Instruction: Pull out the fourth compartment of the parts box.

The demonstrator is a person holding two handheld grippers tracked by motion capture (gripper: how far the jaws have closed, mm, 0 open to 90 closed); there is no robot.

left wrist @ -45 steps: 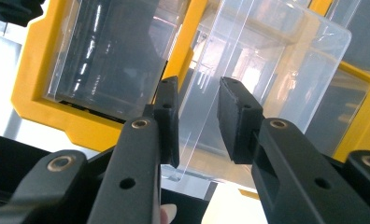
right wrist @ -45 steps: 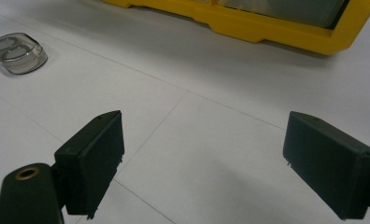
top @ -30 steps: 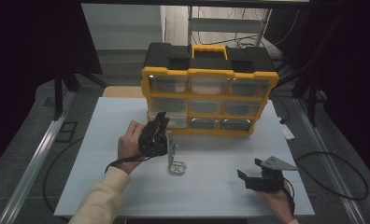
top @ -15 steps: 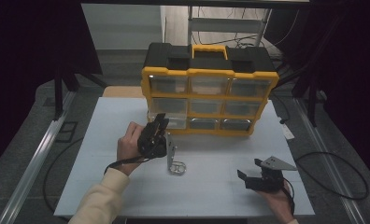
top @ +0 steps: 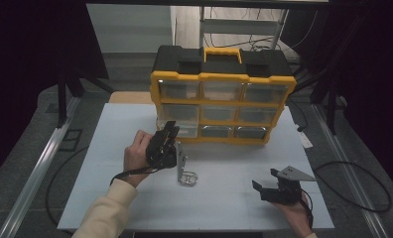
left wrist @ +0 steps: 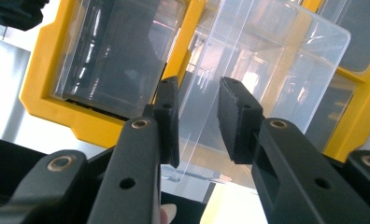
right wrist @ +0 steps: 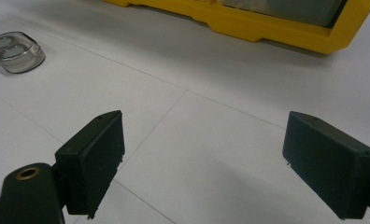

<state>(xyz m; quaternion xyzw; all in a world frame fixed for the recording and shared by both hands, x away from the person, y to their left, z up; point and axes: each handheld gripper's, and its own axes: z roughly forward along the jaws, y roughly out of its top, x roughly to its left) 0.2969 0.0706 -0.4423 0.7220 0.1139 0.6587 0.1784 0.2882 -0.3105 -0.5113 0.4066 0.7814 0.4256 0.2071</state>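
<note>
Left gripper (left wrist: 198, 122), jaws partly closed around the clear drawer's (left wrist: 267, 70) front lip, should pull straight out from the yellow organizer (top: 219, 99) without twisting.

Table (top: 234, 203): a white top is seen, marked with thin grey lines in a grid.
Small clear dish (top: 188, 177): it is laid on the table near the middle; two round shapes are seen inside it in the right gripper view.
White tag (top: 306, 141): it is placed at the right edge of the table.
Brown board (top: 130, 97): it is set flat just behind the far left edge of the table.
Metal rail (top: 35, 163): it is laid on the grey floor (top: 31, 129), left of the table.
Metal rack (top: 244, 25): it is seen far behind, with cables on it.
</note>
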